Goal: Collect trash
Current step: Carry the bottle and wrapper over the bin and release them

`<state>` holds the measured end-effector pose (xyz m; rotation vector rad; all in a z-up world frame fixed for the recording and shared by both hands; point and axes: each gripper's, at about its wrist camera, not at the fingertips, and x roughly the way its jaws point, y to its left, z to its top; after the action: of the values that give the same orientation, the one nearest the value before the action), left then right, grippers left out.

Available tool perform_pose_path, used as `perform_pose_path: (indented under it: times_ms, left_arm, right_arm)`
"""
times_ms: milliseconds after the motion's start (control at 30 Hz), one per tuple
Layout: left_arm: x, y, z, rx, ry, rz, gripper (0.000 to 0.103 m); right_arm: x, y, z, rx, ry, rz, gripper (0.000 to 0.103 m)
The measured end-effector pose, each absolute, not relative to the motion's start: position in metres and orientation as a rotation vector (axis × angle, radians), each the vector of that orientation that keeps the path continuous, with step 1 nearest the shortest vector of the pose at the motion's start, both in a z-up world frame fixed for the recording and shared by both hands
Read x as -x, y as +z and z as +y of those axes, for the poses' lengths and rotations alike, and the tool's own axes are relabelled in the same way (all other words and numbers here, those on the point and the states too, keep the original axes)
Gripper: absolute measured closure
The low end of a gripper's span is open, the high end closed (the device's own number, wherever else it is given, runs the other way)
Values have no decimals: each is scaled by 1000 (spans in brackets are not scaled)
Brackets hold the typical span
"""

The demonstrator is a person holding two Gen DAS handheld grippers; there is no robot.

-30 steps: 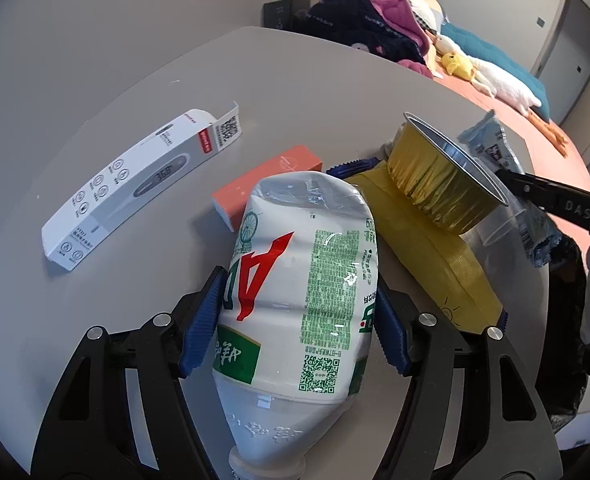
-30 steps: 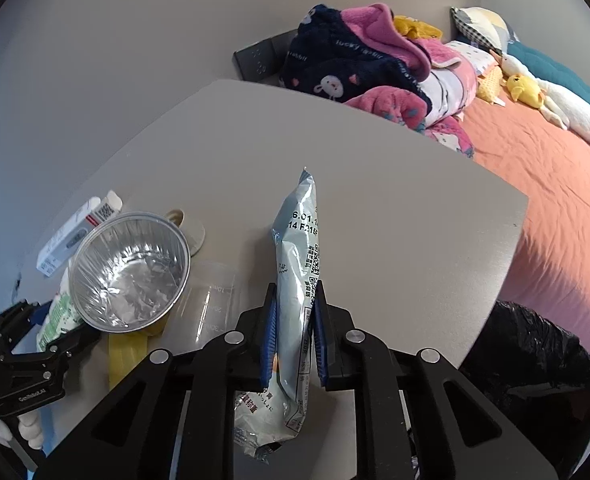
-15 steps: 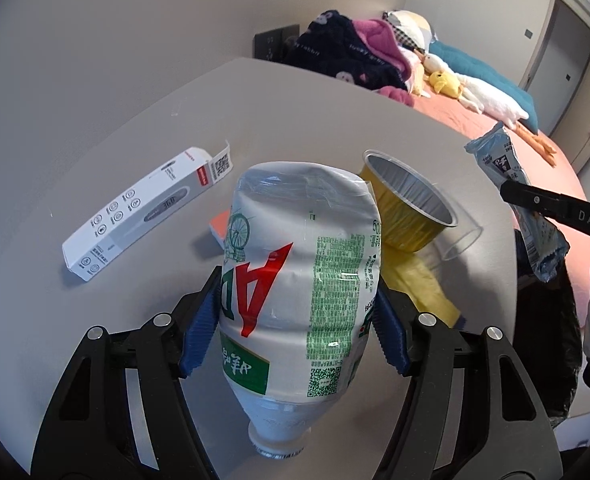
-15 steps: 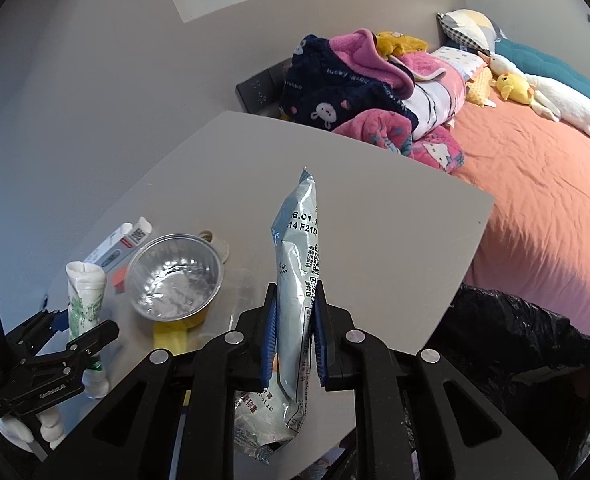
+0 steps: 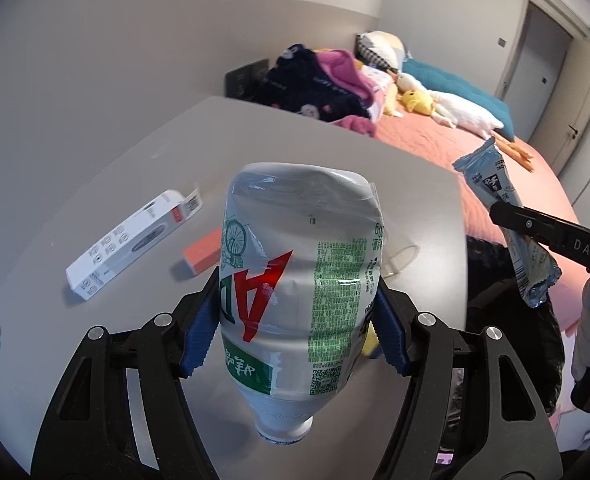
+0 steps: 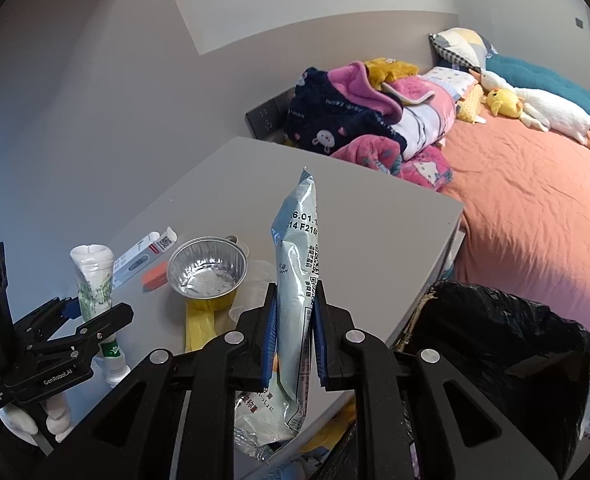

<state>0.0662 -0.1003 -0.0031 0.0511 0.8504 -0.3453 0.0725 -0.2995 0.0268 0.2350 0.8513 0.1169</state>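
My left gripper (image 5: pixel 297 336) is shut on a crushed white plastic bottle (image 5: pixel 299 280) with green and red print, held upside down above the grey table (image 5: pixel 335 152). It also shows in the right wrist view (image 6: pixel 93 280). My right gripper (image 6: pixel 293 332) is shut on a silver-blue snack wrapper (image 6: pixel 297 264), held upright near the table's right edge, left of the black trash bag (image 6: pixel 495 360). The wrapper also shows in the left wrist view (image 5: pixel 503 216).
On the table lie a white carton (image 5: pixel 131 240), an orange eraser-like block (image 5: pixel 203 254), a gold foil cup (image 6: pixel 207 276), a yellow paper (image 6: pixel 199 328) and a clear plastic cup (image 6: pixel 255 292). A bed with clothes and plush toys (image 6: pixel 535 112) stands behind.
Both grippers have risen and pulled back from the table with their loads. The bottle is lifted higher off the table, and the trash bag has come further into the right wrist view.
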Motion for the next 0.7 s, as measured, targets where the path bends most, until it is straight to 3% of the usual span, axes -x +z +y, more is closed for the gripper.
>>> perform_pose_path:
  times_ms: [700]
  left_arm:
    - [-44,19,-192,-117,-542,810,37]
  right_arm:
    - [-1,49,-365,-305,-2,776,85]
